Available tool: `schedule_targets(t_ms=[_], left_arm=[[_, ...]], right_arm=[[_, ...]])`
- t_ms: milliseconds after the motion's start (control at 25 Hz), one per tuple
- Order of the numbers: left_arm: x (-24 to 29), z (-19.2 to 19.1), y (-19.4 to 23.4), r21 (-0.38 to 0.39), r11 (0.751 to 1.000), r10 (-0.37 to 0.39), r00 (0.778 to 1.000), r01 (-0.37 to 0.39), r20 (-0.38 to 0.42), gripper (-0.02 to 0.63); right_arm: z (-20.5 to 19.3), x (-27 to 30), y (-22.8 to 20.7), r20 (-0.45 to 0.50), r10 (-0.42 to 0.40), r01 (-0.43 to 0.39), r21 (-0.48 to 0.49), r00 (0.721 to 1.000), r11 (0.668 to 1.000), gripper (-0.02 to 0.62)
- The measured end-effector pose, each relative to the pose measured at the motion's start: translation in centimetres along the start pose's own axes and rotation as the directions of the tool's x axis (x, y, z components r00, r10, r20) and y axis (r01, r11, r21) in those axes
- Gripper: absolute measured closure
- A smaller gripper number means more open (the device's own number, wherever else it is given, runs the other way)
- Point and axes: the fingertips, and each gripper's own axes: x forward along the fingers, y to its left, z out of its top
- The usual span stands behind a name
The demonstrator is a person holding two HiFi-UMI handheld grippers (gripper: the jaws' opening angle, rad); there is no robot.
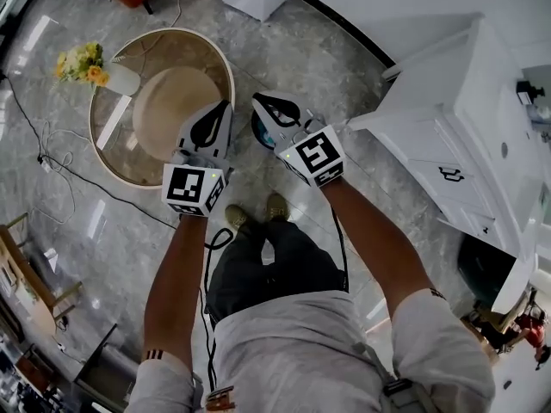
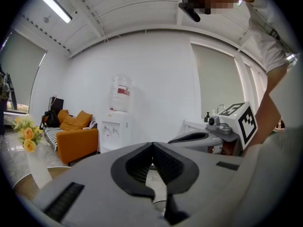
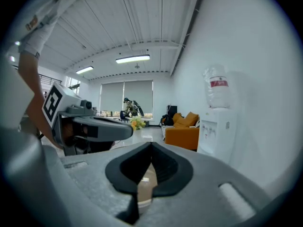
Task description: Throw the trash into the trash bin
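- Head view: we see no trash; a dark round thing (image 1: 259,133), perhaps the bin, peeks beneath the right gripper (image 1: 262,103).
- It and the left gripper (image 1: 225,110) have jaws pressed together on nothing, so we judge neither carries trash.
- A round table (image 1: 223,55) stands just beside them.

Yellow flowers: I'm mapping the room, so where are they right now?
In the head view the yellow flowers sit at upper left, at the left edge of the round table, well left of the left gripper.
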Motion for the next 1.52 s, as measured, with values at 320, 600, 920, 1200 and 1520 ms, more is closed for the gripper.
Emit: schedule_targets(t_ms=[320,600,920,1200,1520], left_arm=[[-5.0,7.3,1.9,0.009,0.998,0.067,0.995,-0.068,0.070,0.607],[-8.7,12.9,2.0,0.034,0.995,0.089,0.988,-0.094,0.128,0.607],[-11.0,17.4,1.1,0.078,0.993,0.078,0.978,-0.094,0.192,0.607],[-11.7,18.9,0.6,0.100,0.992,0.061,0.976,-0.083,0.208,0.607],[-11.6,19.3,-0.1,0.100,0.993,0.048,0.976,-0.071,0.212,0.607]], right_arm=[[9.8,0.2,4.7,0.159,0.070,-0.075,0.029,0.985,0.997,0.595],[16.2,-0.3,7.8,0.236,0.102,-0.101,-0.013,0.966,0.995,0.597],[20.2,-1.7,9.4,0.285,0.112,-0.107,-0.033,0.952,0.994,0.597],[21.6,-2.3,10.0,0.291,0.118,-0.107,-0.053,0.950,0.993,0.597],[21.8,-2.5,9.8,0.280,0.116,-0.104,-0.059,0.953,0.993,0.597]])
